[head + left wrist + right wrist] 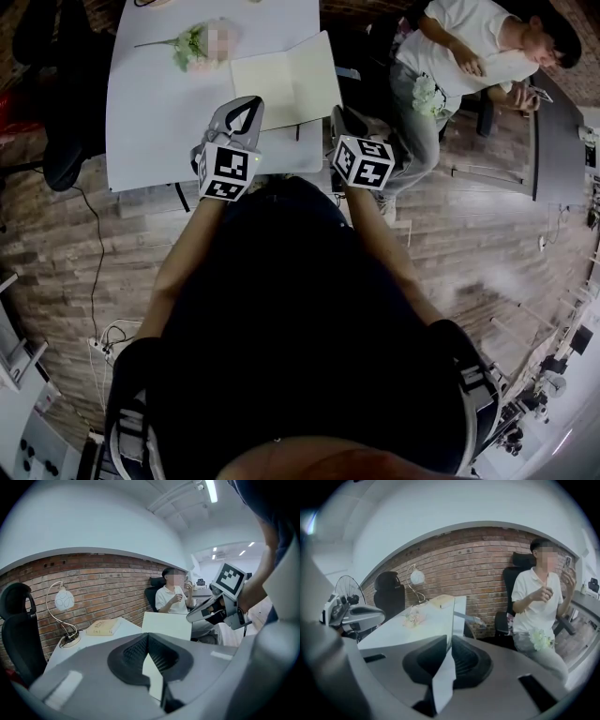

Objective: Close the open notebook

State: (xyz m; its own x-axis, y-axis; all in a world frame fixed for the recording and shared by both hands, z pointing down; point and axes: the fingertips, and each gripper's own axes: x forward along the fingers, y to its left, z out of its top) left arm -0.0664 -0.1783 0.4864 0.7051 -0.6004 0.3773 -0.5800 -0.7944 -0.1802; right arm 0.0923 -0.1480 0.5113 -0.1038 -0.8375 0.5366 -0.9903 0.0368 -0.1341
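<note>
An open notebook (281,84) with cream pages lies at the near edge of the white table (159,122). Its right leaf (166,625) stands raised off the table. My right gripper (336,112) is shut on that leaf's outer edge, and the sheet (444,681) shows edge-on between its jaws (450,639). My left gripper (255,101) sits at the near edge of the left page with its tips together; a white sheet edge (152,677) runs between its jaws. The left gripper view shows the right gripper (190,618) at the raised leaf's right side.
A small flower bunch (192,45) lies on the table beyond the notebook. A closed book (103,626) and a desk lamp (63,602) stand at the far end by the brick wall. A seated person (459,56) is to the right, a black chair (56,94) to the left.
</note>
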